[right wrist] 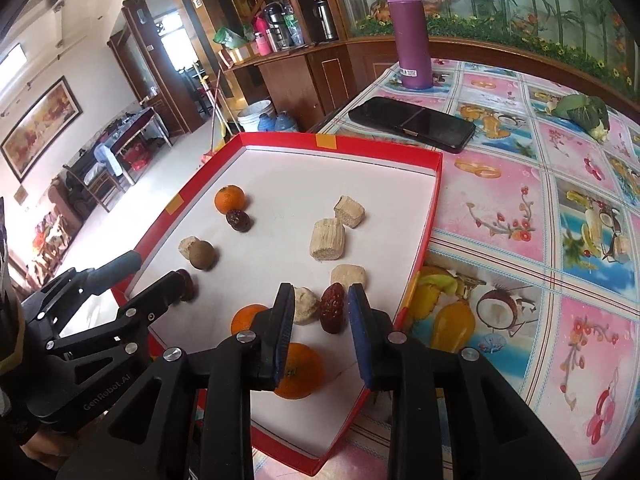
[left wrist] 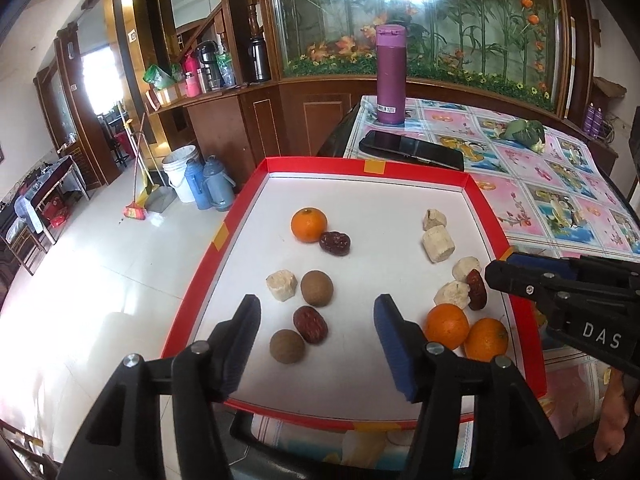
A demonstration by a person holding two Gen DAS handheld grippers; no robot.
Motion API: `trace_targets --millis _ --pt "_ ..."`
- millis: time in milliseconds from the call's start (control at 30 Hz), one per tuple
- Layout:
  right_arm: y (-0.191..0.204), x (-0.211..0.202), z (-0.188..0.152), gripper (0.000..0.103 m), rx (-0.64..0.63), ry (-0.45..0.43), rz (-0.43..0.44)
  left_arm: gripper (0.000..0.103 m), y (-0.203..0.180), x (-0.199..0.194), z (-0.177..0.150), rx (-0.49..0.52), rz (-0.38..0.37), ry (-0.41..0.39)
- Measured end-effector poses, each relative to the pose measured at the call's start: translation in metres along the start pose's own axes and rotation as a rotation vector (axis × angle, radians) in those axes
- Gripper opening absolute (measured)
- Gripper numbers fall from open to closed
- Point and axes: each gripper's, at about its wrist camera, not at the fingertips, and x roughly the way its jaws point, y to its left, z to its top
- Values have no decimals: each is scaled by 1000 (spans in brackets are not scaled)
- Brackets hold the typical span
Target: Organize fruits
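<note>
While both claws hung spread over the near edge of the red-rimmed tray (left wrist: 256, 178), neither gripped anything. From its own camera, the left claw (left wrist: 316, 346) had its jaws wide apart above the tray's near-left part, with a brown round fruit (left wrist: 287, 346) and a dark red date (left wrist: 310, 324) lying between them on the white floor. The right claw (right wrist: 320, 334) hovered with its jaws parted above the near-right corner, a second date (right wrist: 332, 308) and a pale chunk (right wrist: 306, 305) showing in the gap, and an orange (right wrist: 298, 372) partly under its left finger. Another orange (right wrist: 244, 318) sat just beside that one.

Farther in, a second brown round fruit (left wrist: 317, 288) touched a pale chunk (left wrist: 281, 285) on the left side. On the right side, three more pale chunks (right wrist: 327, 239) ran toward the back, well apart from the left group. Toward the far left, a lone orange (left wrist: 309, 225) rested against a third date (left wrist: 335, 243).

Beyond the tray, on the tabletop's patterned cloth (right wrist: 520, 208), a black phone (right wrist: 412, 122) lay near the tray's far rim. Behind it stood an upright purple bottle (left wrist: 390, 76), and off to the far right lay a green leafy item (right wrist: 584, 112).
</note>
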Motion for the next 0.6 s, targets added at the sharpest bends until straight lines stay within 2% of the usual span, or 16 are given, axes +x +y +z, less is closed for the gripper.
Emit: trace_targets --millis 267,600 --pt "6 -23 -3 27 -10 -36 -3 78 2 -24 -1 -24 21 -47" --pt "19 -51 -13 27 -26 -78 -4 95 6 -62 -7 -54 86 -116"
